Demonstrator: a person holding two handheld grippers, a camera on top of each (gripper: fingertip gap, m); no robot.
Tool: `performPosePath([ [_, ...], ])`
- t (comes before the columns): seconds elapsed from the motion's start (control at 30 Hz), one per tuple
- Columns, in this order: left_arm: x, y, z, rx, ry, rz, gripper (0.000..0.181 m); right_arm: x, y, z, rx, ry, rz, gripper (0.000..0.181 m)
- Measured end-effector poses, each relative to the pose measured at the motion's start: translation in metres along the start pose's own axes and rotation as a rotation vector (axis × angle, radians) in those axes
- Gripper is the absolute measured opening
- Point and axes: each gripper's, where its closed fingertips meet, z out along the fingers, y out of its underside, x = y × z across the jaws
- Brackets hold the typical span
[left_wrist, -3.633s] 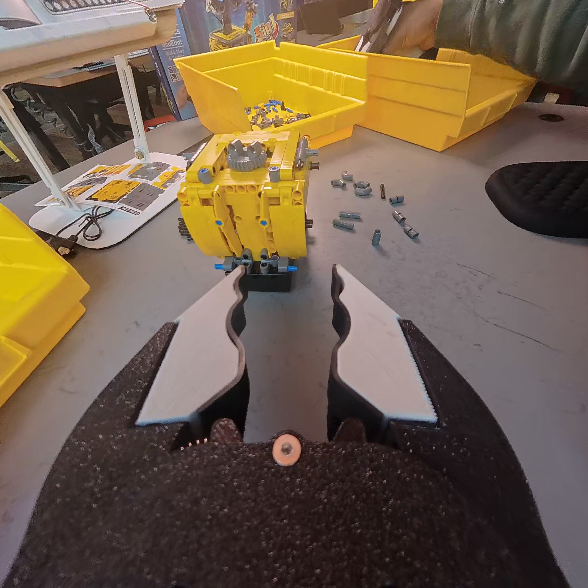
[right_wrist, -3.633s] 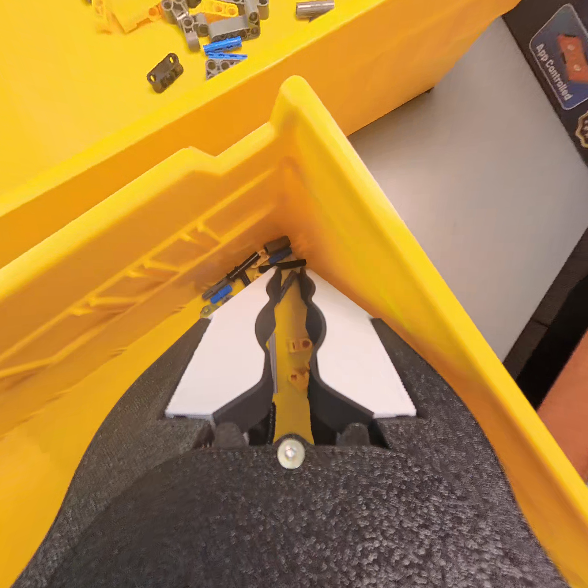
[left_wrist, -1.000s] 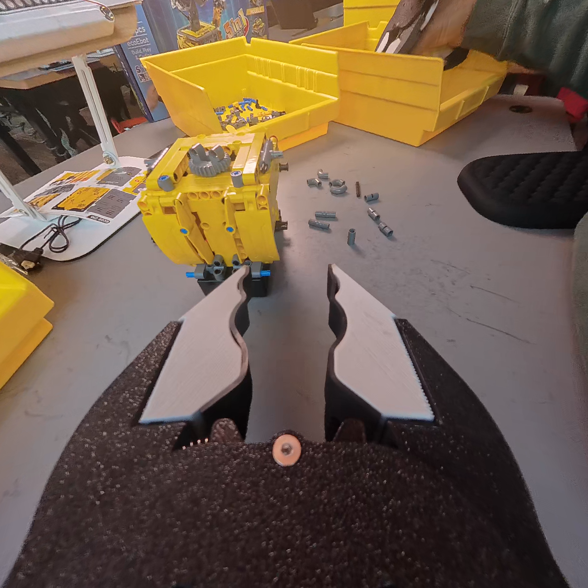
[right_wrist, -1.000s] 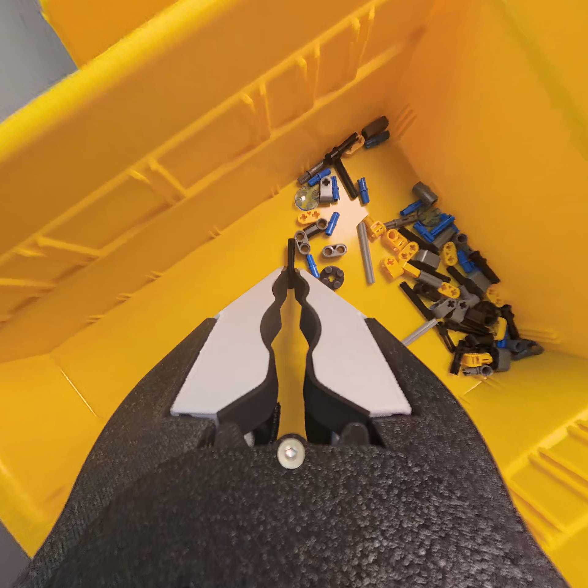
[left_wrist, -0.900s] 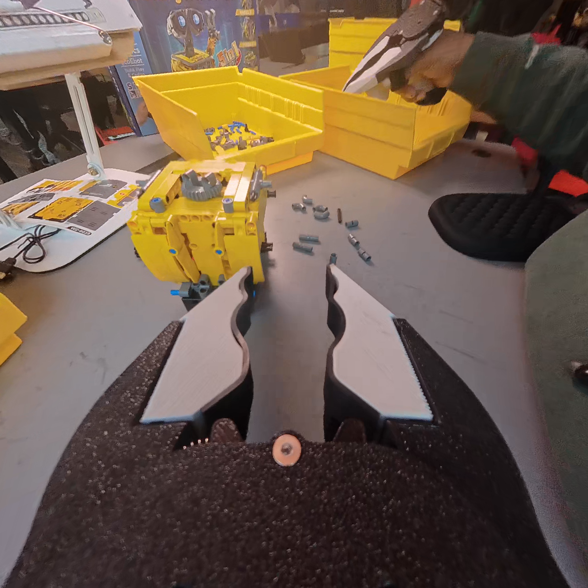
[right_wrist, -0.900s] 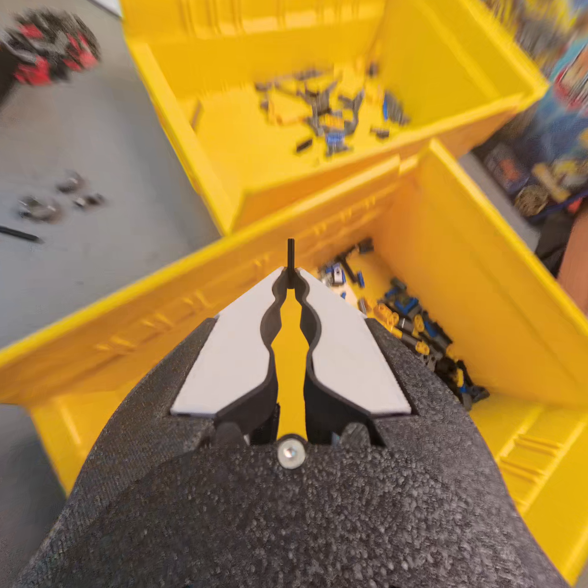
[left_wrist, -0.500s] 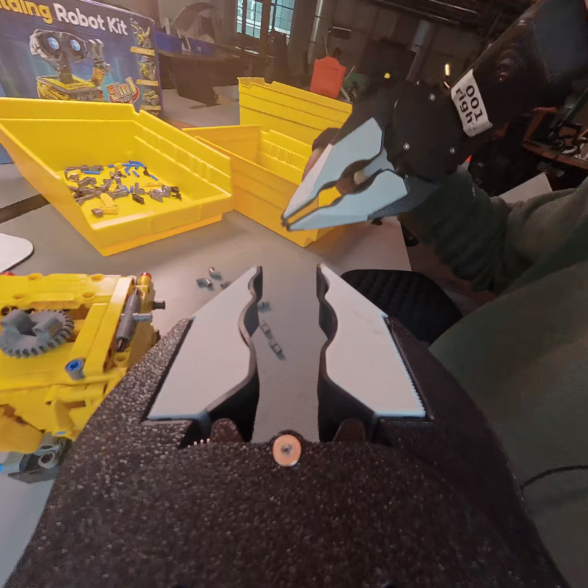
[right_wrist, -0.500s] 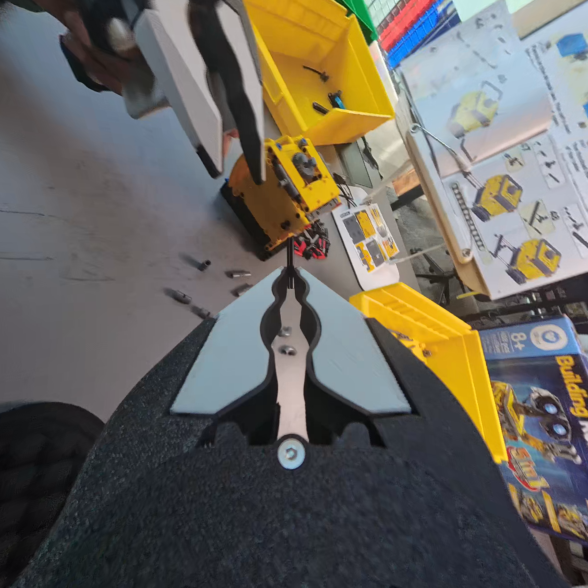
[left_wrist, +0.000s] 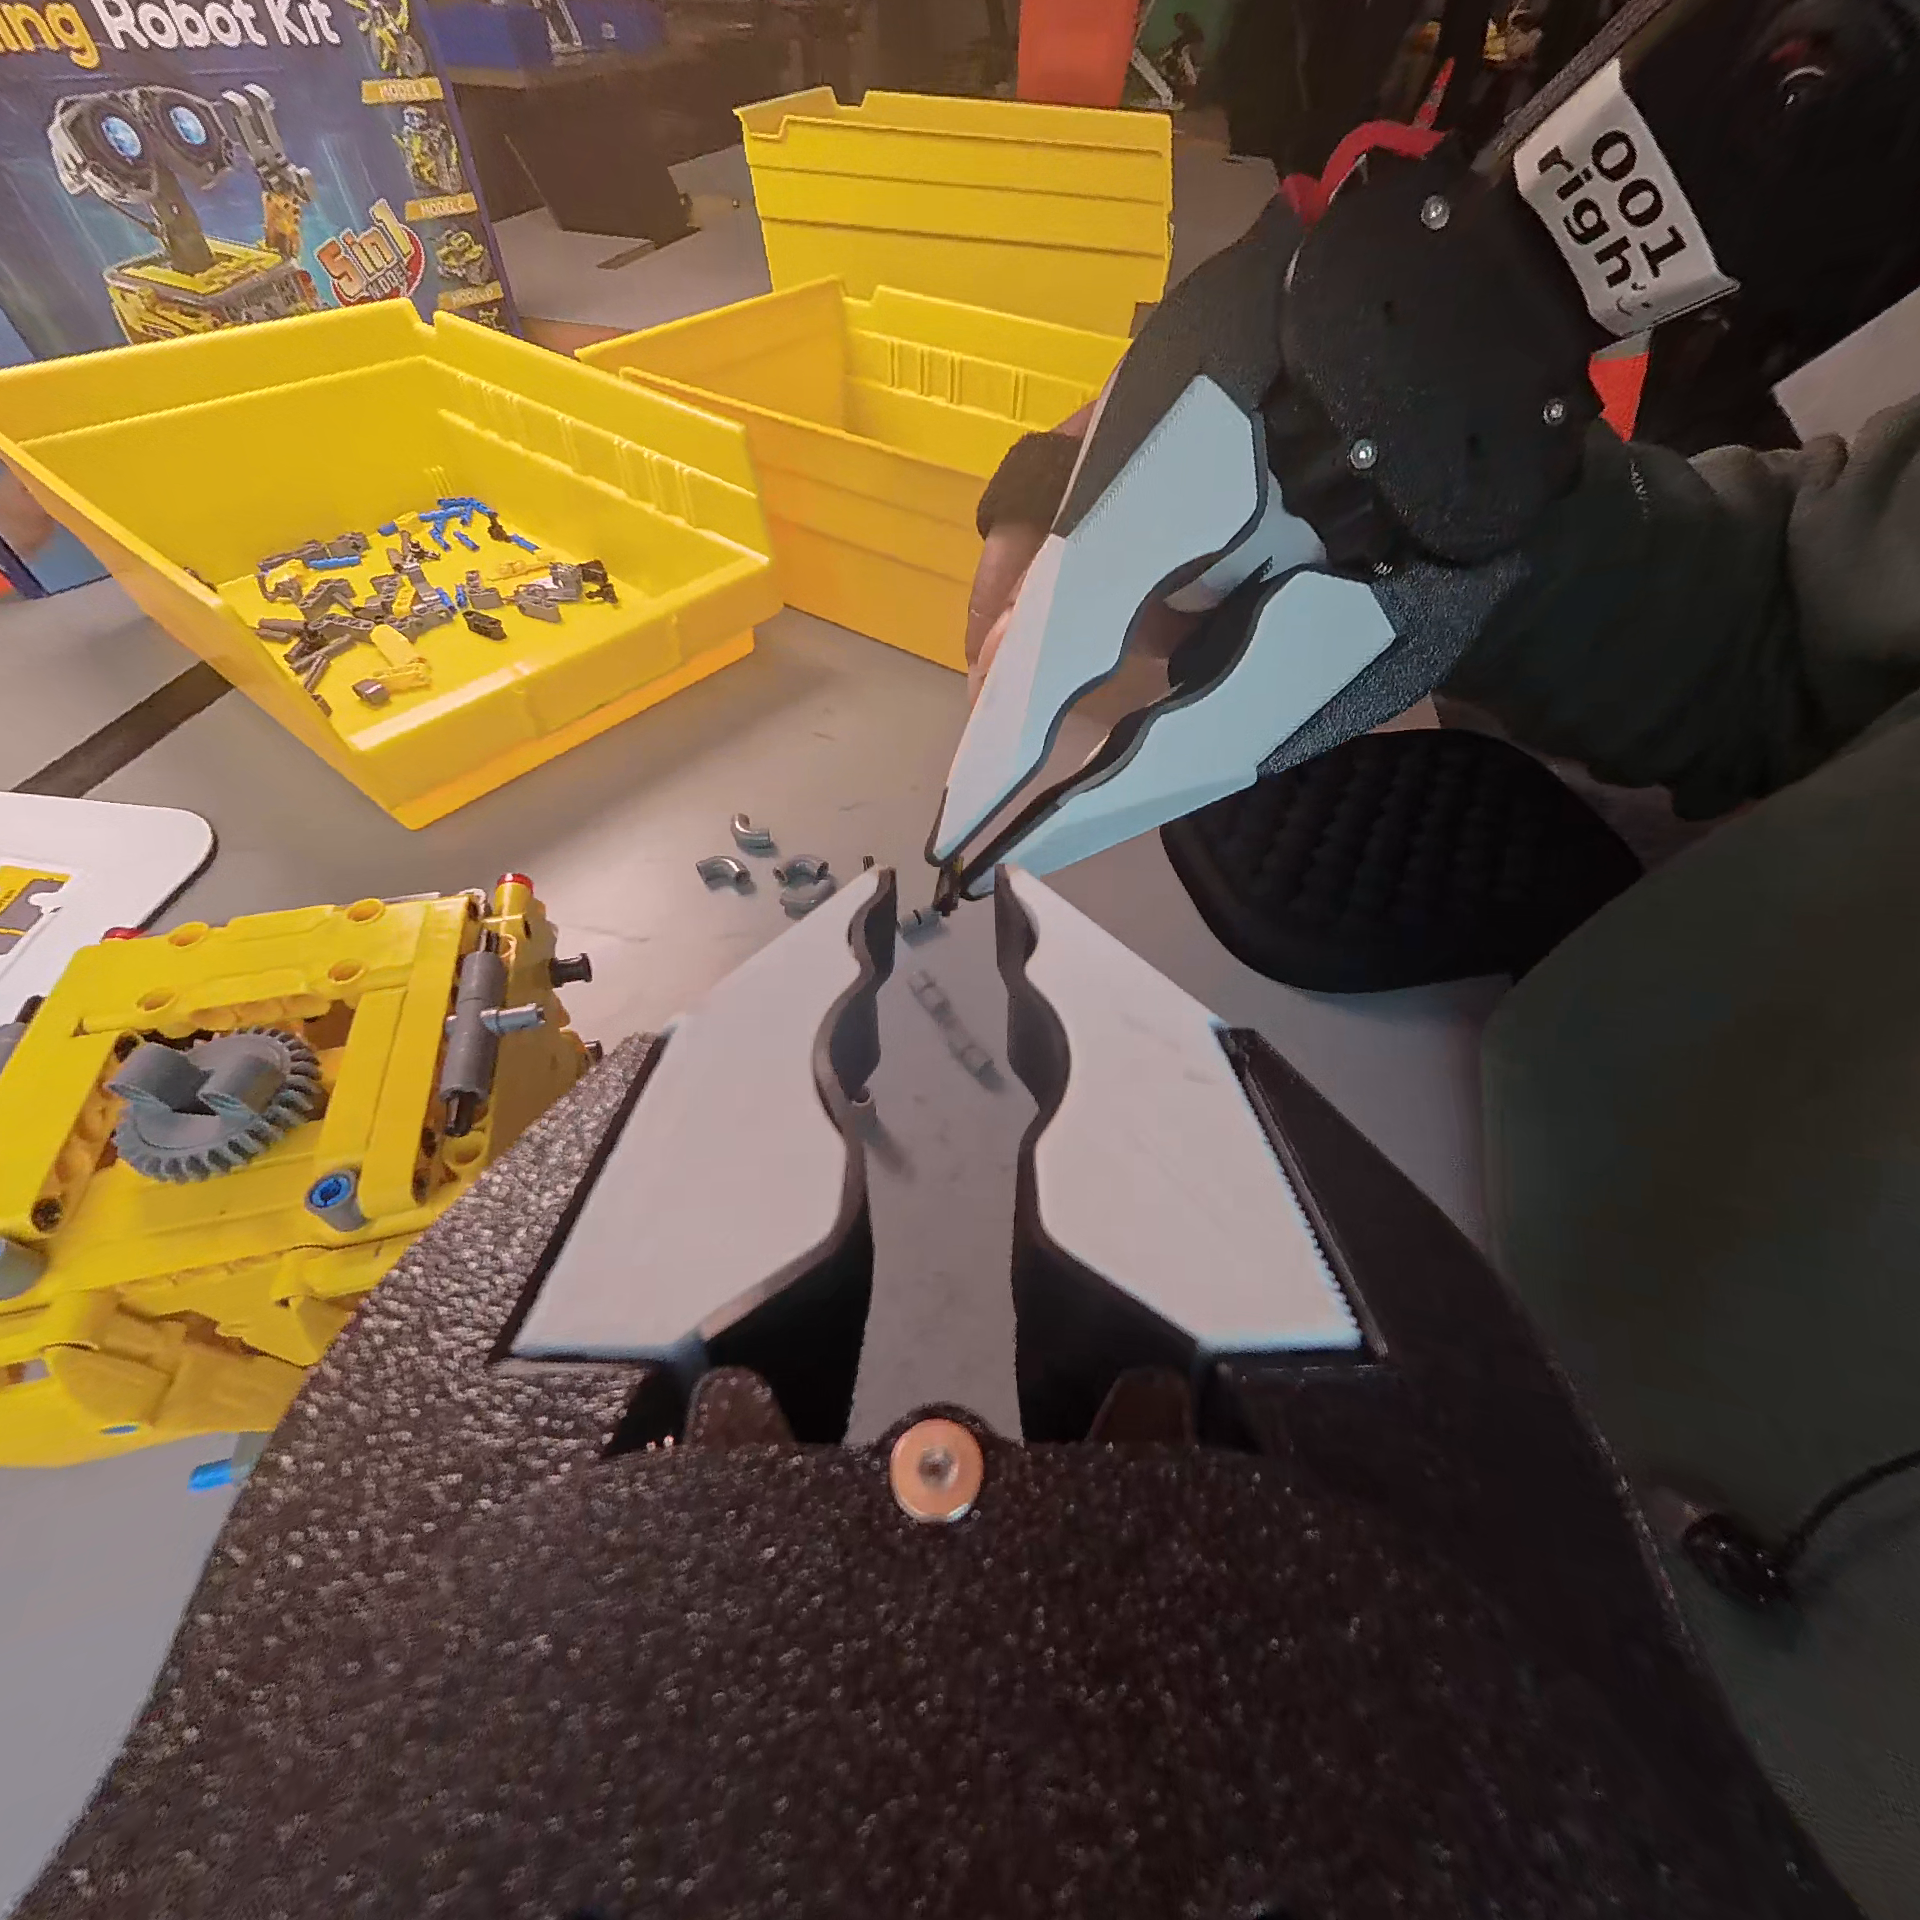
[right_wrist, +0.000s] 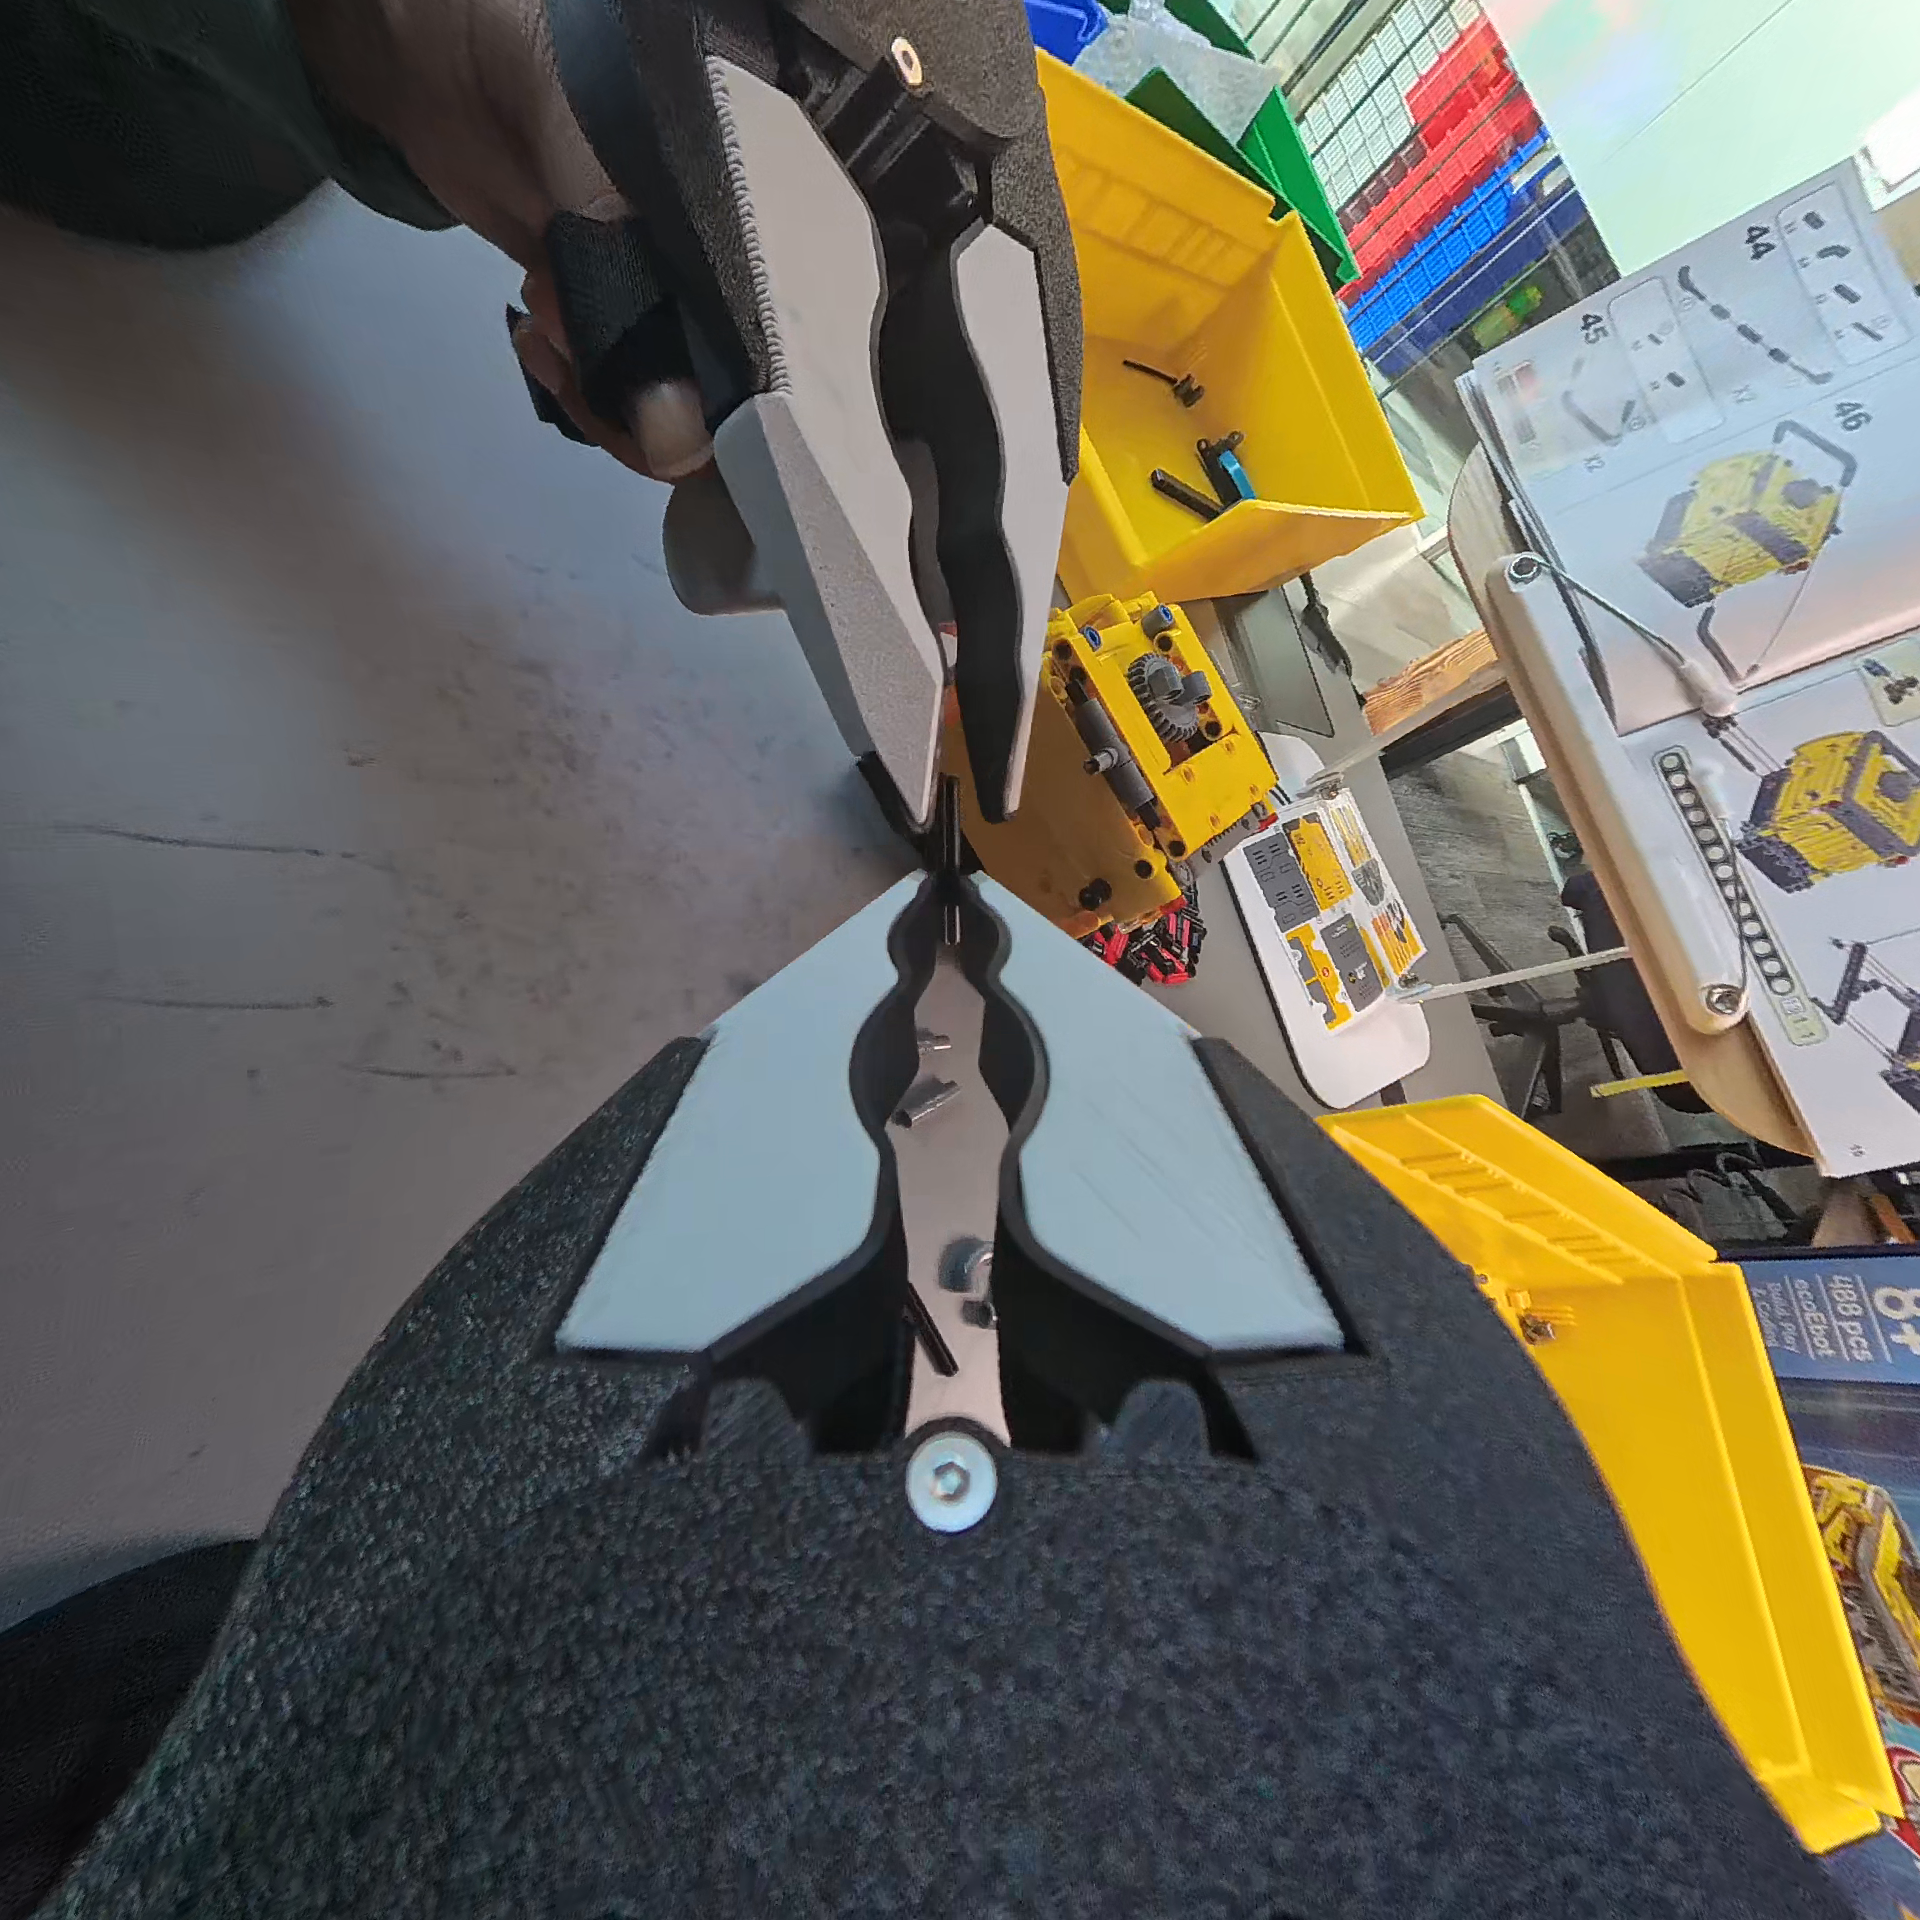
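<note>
So the right gripper (right_wrist: 948, 883) is pinched shut on a thin black pin (right_wrist: 948, 862), gripping it by one end so most of it pokes out past the tips. That makes sense, since the free end is the part another gripper can get at. The left gripper (left_wrist: 940, 899) is nose to nose with it, jaws parted with a clear gap between them, and in the right wrist view the pin's free end sits right between its tips. Can't tell whether the fingers (right_wrist: 883, 623) are actually touching the pin or just flanking it.

Both grippers are held up off the grey table (left_wrist: 675, 790), meeting in the air over a scatter of small grey connectors (left_wrist: 769, 862). These lie loose on the table, probably laid out so they're easy to reach.

Off to the left gripper's side sits the yellow brick model (left_wrist: 239, 1122), a blocky build with a grey gear (left_wrist: 208, 1101) showing on top. It stands on the table near the grippers but apart from them.

Behind are yellow bins (left_wrist: 416, 499); the near one has a pile of grey, blue and black bits in it, so parts look sorted by bin. A building-kit box (left_wrist: 239, 166) stands at the back, and an instruction booklet (right_wrist: 1766, 623) is propped on a stand in the right wrist view, angled so it can be read while working. A black pad (left_wrist: 1392, 862) lies on the table just under the right gripper.
</note>
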Motion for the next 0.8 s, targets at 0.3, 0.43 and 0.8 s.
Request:
performPosePath([
  [0.3,0.002,0.0,-0.001,-0.018,0.006,0.022,0.004,0.001,-0.007,-0.001,0.031,0.017,-0.006,0.003],
  [0.43,0.004,-0.003,-0.005,-0.019,-0.007,0.064,0.003,0.002,-0.012,-0.005,0.074,0.022,0.031,0.004],
  [0.8,-0.052,0.073,-0.083,-0.179,-0.247,-0.072,0.004,0.207,0.169,-0.168,-0.381,0.523,0.427,0.013],
])
